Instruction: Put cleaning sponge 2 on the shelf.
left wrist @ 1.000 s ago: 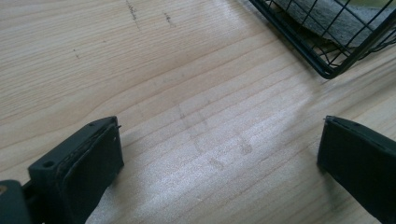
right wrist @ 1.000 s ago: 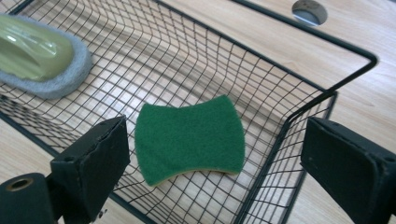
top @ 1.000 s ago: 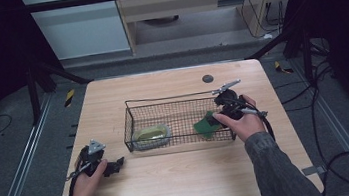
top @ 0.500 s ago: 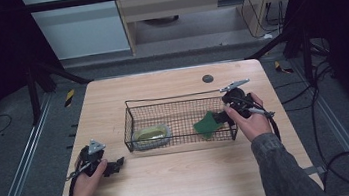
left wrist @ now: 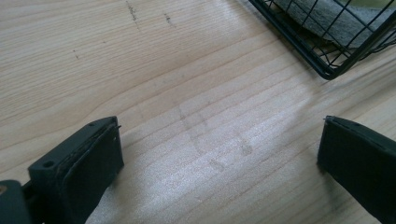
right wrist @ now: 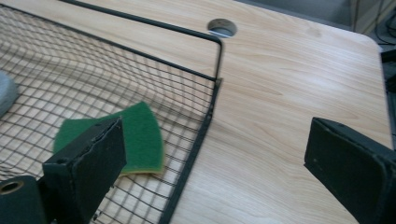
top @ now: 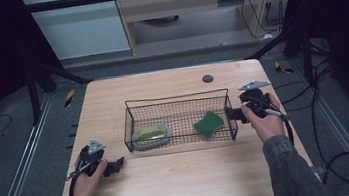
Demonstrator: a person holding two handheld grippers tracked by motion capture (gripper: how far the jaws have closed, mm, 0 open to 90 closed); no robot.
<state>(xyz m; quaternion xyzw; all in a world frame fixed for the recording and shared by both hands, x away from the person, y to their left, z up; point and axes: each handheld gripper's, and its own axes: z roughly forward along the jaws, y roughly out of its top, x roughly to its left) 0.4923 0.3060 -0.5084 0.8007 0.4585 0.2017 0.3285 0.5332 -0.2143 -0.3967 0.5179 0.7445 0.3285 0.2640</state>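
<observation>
Left gripper (top: 113, 167) low over table (top: 182, 177) near front left, jaws spread, empty. Right gripper (top: 235, 114) just outside wire basket (top: 177, 97) right wall, jaws wide apart, released. Green sponge (top: 209, 123) lies flat inside basket's right end, yellow underside edge showing.

basket wall (right wrist: 208, 116) blocks right claw (right wrist: 215, 163) from green sponge (right wrist: 140, 135); basket top open, table (top: 182, 177) bare around.
</observation>
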